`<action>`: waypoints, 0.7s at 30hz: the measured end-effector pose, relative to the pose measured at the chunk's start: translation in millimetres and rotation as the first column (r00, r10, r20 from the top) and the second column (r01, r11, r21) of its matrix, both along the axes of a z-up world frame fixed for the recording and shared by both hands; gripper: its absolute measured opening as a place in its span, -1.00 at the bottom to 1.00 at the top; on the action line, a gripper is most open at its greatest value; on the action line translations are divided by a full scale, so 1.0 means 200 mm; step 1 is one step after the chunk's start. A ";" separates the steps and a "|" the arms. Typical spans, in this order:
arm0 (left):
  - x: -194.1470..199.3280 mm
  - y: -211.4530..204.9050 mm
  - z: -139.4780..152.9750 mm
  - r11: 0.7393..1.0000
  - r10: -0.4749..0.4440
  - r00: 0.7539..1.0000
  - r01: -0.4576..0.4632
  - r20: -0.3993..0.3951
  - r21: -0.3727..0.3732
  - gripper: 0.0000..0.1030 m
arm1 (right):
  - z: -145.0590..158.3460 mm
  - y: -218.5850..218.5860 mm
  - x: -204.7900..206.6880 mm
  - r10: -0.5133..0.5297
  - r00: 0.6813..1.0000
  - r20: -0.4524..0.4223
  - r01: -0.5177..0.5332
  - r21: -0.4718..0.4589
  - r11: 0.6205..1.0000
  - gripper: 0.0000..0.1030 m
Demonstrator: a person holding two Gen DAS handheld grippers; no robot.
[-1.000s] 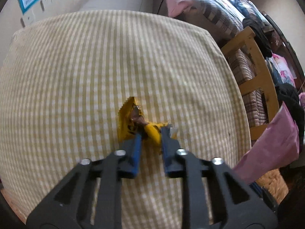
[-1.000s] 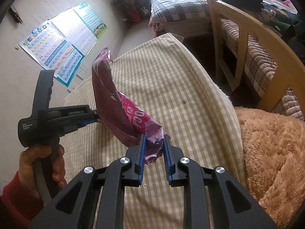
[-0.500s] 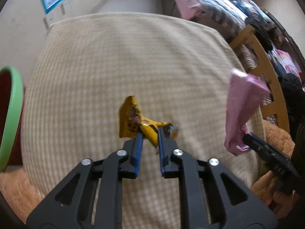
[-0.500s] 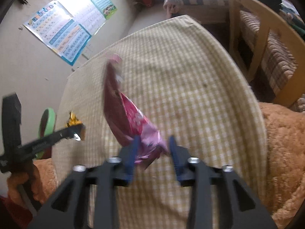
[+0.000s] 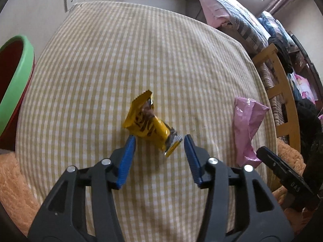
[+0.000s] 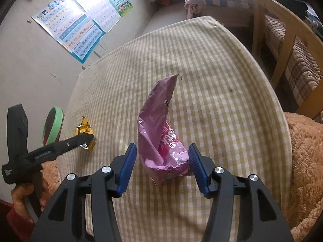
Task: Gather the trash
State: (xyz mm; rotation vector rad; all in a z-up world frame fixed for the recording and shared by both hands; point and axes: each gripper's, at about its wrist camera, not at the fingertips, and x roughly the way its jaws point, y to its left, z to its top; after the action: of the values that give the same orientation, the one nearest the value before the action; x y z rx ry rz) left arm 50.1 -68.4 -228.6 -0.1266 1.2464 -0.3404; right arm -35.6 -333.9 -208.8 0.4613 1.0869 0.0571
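The left gripper (image 5: 159,141) is seen with its jaws opening; the yellow wrapper (image 5: 148,124) lies between the blue pads (image 5: 127,159), and neither pad presses on it. The wrapper is crumpled, its serrated end pointing away from the gripper and its silver end turned toward the right-hand pad. The right gripper (image 6: 162,154) is likewise caught with its jaws opening; the pink bag (image 6: 159,133) stands between them, its lower crumpled part just beside the right-hand pad, though contact cannot be told, and well clear of the left-hand one. The bag's torn tip is curved upward and away.

Both pieces of trash are found over the yellow checked cloth (image 5: 141,50) covering the table. At the table's left edge, a green-rimmed bin (image 5: 18,70) with a dark red inside is seen. An orange fleece blanket (image 6: 302,141) is laid along the near side. A wooden chair (image 6: 282,40) is placed to the right, and alphabet posters (image 6: 80,28) are fixed to the wall.
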 end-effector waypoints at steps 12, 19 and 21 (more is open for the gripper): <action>0.03 0.00 -0.05 1.000 -0.005 1.000 0.005 -0.021 0.000 -0.93 | -0.01 0.03 0.00 0.016 1.000 -0.003 -0.016 -0.017 1.000 0.04; 0.00 0.05 0.04 1.000 -0.021 0.999 0.021 0.030 0.011 -0.93 | 0.03 0.04 0.05 0.005 1.000 0.019 -0.005 -0.015 1.000 0.13; -0.01 0.05 0.03 1.000 -0.020 1.000 0.020 0.021 0.020 -0.93 | 0.01 0.07 0.06 0.028 1.000 0.001 -0.028 -0.032 0.999 0.13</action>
State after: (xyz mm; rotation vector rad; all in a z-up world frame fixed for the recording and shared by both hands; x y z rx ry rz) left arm 49.0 -57.8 -222.7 -0.0937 1.2304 -0.3462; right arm -23.6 -319.6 -207.3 0.4172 1.0915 0.0642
